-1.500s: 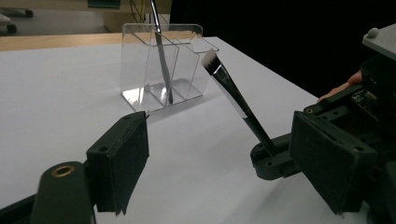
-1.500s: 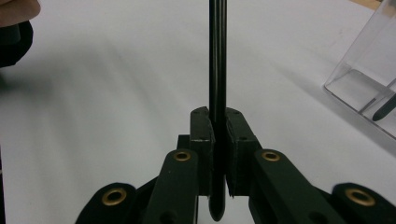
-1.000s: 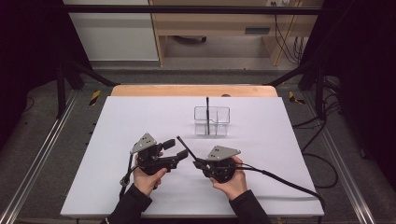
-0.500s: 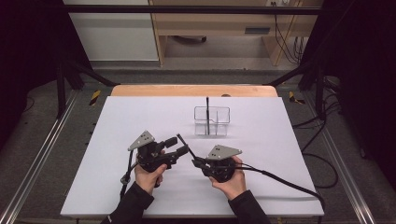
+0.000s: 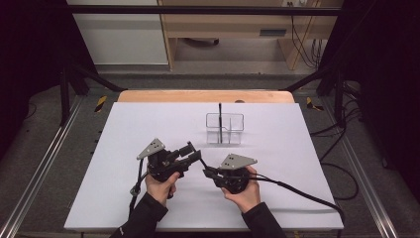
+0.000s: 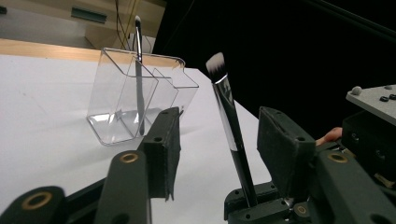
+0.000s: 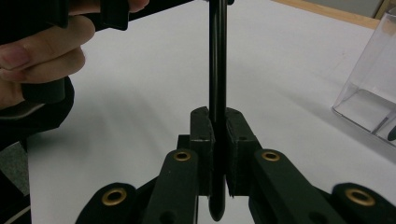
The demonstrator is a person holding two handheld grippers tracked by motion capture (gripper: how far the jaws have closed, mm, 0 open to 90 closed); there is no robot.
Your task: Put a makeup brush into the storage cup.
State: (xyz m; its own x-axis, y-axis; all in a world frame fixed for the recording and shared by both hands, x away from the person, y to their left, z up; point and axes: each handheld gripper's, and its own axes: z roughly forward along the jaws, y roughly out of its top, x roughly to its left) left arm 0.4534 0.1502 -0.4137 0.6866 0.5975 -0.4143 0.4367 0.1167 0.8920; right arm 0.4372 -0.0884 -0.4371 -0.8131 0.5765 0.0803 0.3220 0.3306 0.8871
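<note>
Clamping a makeup brush point(image 7: 217, 70) by the lower end of its black handle, the right gripper point(image 7: 218, 154) has its jaws pressed tight on either side of the shaft, with the handle's butt poking out just below them. Seen from the left gripper view, the brush point(image 6: 229, 126) stands nearly upright with a slight lean, its long axis running from the right gripper's jaws up to a white-tipped bristle head at the top. The left gripper point(image 6: 219, 154) has its jaws spread wide, one on each side of the brush's shaft, touching neither side. In the high view both grippers sit over the near half of the white table point(image 5: 124, 129), the left gripper point(image 5: 190, 154) pointing toward the right gripper point(image 5: 208, 171), their tips close together near the middle of the near edge. A clear plastic organizer point(image 5: 225, 128) stands farther back, near the table's centre, well apart from the grippers. A second, thin black brush point(image 6: 138, 70) stands upright in its left compartment.
</note>
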